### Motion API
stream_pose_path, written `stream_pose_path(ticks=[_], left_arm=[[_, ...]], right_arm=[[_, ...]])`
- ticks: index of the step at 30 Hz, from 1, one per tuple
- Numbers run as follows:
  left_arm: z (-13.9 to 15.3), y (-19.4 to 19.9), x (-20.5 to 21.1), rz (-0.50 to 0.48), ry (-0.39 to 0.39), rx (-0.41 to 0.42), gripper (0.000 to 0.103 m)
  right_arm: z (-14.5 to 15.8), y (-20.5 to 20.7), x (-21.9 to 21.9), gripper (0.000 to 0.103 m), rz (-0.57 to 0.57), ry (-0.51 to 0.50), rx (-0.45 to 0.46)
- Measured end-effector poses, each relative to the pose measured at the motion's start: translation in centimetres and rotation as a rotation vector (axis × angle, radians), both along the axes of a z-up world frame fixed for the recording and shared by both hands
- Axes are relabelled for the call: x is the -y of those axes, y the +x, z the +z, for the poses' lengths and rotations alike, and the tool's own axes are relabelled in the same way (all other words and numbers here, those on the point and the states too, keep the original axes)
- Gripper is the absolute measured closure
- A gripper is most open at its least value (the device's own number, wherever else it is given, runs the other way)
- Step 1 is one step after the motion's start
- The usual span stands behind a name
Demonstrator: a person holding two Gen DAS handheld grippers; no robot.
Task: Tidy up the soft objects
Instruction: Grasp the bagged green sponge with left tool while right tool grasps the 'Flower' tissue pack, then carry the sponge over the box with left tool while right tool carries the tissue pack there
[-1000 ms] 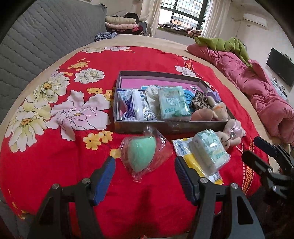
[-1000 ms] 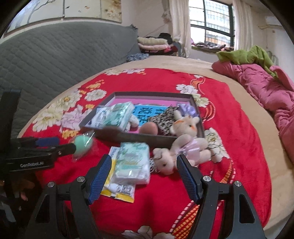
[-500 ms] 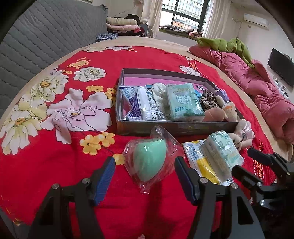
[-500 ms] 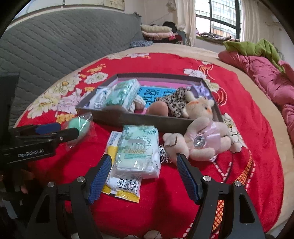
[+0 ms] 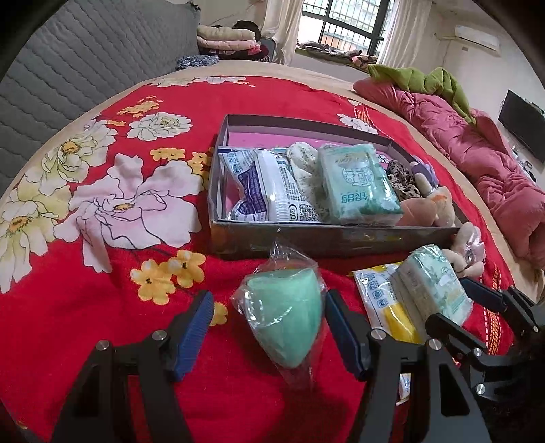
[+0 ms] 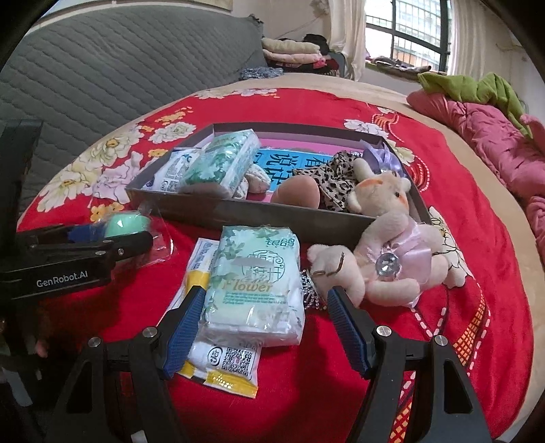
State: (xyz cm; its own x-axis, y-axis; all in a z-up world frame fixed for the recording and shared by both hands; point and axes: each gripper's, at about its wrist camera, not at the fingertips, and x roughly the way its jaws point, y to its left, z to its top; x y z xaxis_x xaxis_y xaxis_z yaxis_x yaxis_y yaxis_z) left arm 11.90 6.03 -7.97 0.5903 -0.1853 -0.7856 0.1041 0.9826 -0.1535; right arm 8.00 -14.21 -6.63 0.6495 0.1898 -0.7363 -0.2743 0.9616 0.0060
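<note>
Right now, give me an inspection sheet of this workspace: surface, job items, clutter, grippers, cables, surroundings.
Surface: red floral blanket over a bed.
Job's things: grey box holding tissue packs, a leopard cloth and plush pieces; in front of it a bagged green sponge, a Flower tissue pack lying on a yellow-edged packet, and a pink plush bear leaning on the box's corner.
Clutter: nothing seen.
Grippers: left gripper open, astride the sponge; right gripper open, astride the tissue pack.
Cables: nothing seen.
Surroundings: grey headboard, pink quilt, folded clothes, window.
</note>
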Motion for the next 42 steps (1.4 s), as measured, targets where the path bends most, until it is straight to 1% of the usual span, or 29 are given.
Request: stream_pose_path(ticks=[3,5,7,8,9,10,12,15,18,21,31,36,42], left_arm=[[-0.1,0.0,0.2,-0.007,0.01,0.003,0.037],[-0.1,0.0,0.3,-0.013,0.011,0.001,0.041],[0.0,0.0,0.4,-0.023,0.013,0.001,0.05],[0.0,-0.1,0.5,-0.03,0.01,0.002,0.052],[0.1,-0.2,0.6,-0.038,0.008,0.003,0.056],[0.1,-0.2,0.7,-0.043,0.009,0.004,0.056],[0.1,-0.2,0.8,-0.046,0.011,0.004,0.058],[0.4,-0.3,0.5,-0.043,-0.002,0.009,0.058],[0.9,-0.5,0.4,-0.042,-0.006,0.024,0.059],[1.5,-0.8,0.2,-0.039,-0.023,0.036,0.059],[4.9,-1.9,-0.8,0.004,-0.052,0.142,0.059],[5.6,-1.3,-1.0,0.027,-0.046,0.168,0.059],[6.0,0.4,-1.0,0.064,-0.047,0.191,0.059]], right_arm=[[-0.2,0.1,-0.2,0.029,0.003,-0.012,0.005],[-0.4,0.2,-0.4,0.028,0.004,-0.025,0.007],[-0.5,0.2,-0.7,0.028,0.012,-0.046,0.017],[-0.5,0.2,-0.8,0.028,0.016,-0.052,0.022],[-0.5,0.1,-0.9,0.03,0.02,-0.054,0.027],[-0.5,0.0,-0.9,0.033,0.027,-0.053,0.032],[-0.4,0.0,-1.2,0.043,0.042,-0.058,0.036],[-0.3,-0.3,-1.5,0.049,0.059,-0.068,0.049],[0.2,-0.5,-1.4,0.051,0.068,-0.055,0.062],[0.9,-0.8,-1.2,0.051,0.068,-0.045,0.086],[3.2,-1.7,-0.8,0.052,0.062,-0.035,0.176],[3.6,-1.7,-0.5,0.052,0.06,-0.028,0.197],[4.4,-1.2,0.4,0.052,0.031,-0.019,0.233]])
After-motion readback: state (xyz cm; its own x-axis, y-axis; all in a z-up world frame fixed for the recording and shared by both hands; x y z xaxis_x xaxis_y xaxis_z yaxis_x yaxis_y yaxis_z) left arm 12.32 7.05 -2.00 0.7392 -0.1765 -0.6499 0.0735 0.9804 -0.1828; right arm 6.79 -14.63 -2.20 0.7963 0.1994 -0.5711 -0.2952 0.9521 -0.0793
